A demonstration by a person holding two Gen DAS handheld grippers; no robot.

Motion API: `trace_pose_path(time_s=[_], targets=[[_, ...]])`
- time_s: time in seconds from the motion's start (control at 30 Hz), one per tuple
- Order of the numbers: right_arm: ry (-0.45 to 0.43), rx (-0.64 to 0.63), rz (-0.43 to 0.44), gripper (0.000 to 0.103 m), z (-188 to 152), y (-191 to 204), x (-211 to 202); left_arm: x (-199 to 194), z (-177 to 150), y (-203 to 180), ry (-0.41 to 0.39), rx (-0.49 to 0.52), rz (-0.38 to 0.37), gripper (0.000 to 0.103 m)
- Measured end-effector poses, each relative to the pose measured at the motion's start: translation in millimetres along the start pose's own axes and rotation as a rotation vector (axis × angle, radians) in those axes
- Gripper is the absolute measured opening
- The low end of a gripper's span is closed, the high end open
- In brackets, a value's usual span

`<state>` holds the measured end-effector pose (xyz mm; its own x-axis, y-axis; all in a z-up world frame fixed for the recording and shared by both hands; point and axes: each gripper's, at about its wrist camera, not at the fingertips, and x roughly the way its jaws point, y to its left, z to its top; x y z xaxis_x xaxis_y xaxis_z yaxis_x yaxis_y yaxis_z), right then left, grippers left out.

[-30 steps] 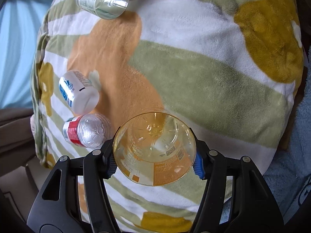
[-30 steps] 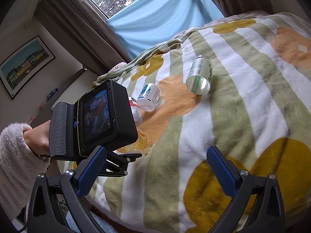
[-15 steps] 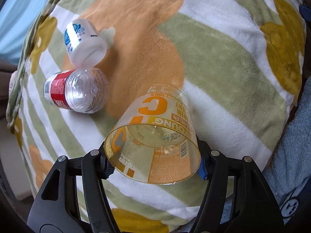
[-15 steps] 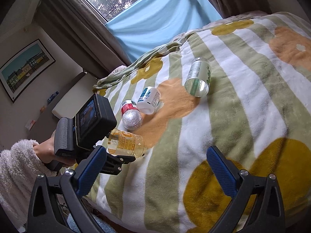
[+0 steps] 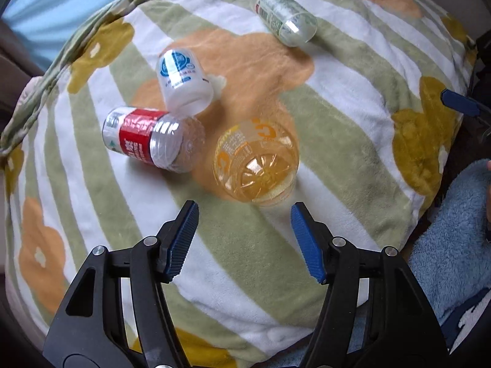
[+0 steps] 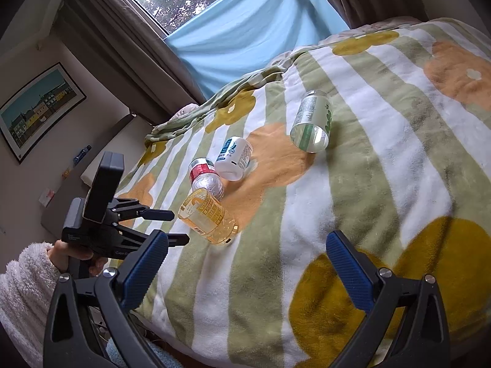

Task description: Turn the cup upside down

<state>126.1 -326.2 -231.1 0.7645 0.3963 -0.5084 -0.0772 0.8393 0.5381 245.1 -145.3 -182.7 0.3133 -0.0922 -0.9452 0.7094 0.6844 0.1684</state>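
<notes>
The clear cup with orange print (image 5: 256,161) stands on the striped blanket (image 5: 337,141), tilted, with its ribbed base up toward the left wrist camera. It also shows in the right wrist view (image 6: 207,217), leaning on the soft blanket. My left gripper (image 5: 244,214) is open and empty, just short of the cup and not touching it. In the right wrist view the left gripper (image 6: 176,225) sits left of the cup. My right gripper (image 6: 245,263) is open and empty over the blanket's near part, away from the cup.
Three other cut-bottle cups lie on their sides: a red-labelled clear one (image 5: 153,139), a white one with blue print (image 5: 184,81) and a green-labelled clear one (image 5: 284,15). The bed edge and a blue fleece (image 5: 454,245) are at the right. A window curtain (image 6: 245,30) is behind.
My left gripper turned the cup over, set it down on the blanket, opened and drew back from it. The right gripper has hardly moved.
</notes>
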Motion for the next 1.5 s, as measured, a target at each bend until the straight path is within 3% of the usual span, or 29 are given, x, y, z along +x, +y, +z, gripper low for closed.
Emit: trace_pose_path(time_s=[0.07, 0.1, 0.17, 0.23, 0.37, 0.4, 0.43, 0.5, 0.63, 0.93, 1.3, 1.4, 1.5], targets=[[0.000, 0.000, 0.001, 0.103, 0, 0, 0, -15, 23, -3, -0.025, 0.043, 0.019, 0.095], [0.001, 0.000, 0.001, 0.103, 0, 0, 0, -18, 40, -3, -0.031, 0.060, 0.021, 0.103], [0.002, 0.002, 0.000, 0.103, 0, 0, 0, -15, 71, -1, 0.006, 0.077, 0.018, 0.103], [0.000, 0.002, -0.002, 0.103, 1, -1, -1, 2, 99, 4, 0.097, 0.059, 0.001, 0.103], [-0.013, 0.015, -0.005, 0.103, 0, -5, -5, 42, 125, 11, 0.221, 0.012, -0.019, 0.102], [-0.016, 0.023, -0.003, 0.103, 1, -7, -5, 52, 126, 12, 0.242, -0.002, -0.023, 0.096], [-0.018, 0.031, 0.000, 0.103, 1, -9, -6, 63, 127, 14, 0.268, -0.014, -0.032, 0.083], [-0.018, 0.044, 0.007, 0.103, 2, -13, -5, 84, 121, 13, 0.327, -0.016, -0.039, 0.068], [-0.006, 0.050, 0.017, 0.103, 2, -15, -2, 106, 97, 6, 0.403, 0.048, -0.011, 0.058], [-0.005, 0.054, 0.043, 0.103, 3, -13, 0, 92, 45, 8, 0.415, 0.079, -0.015, 0.058], [-0.006, 0.053, 0.032, 0.103, 3, -13, 0, 50, 3, 59, 0.355, -0.028, -0.015, 0.058], [-0.001, 0.046, 0.027, 0.103, 3, -11, 2, 37, -7, 58, 0.323, 0.049, -0.014, 0.058], [-0.004, 0.043, 0.021, 0.103, 3, -10, 0, 20, -6, 36, 0.292, 0.247, 0.024, 0.061]])
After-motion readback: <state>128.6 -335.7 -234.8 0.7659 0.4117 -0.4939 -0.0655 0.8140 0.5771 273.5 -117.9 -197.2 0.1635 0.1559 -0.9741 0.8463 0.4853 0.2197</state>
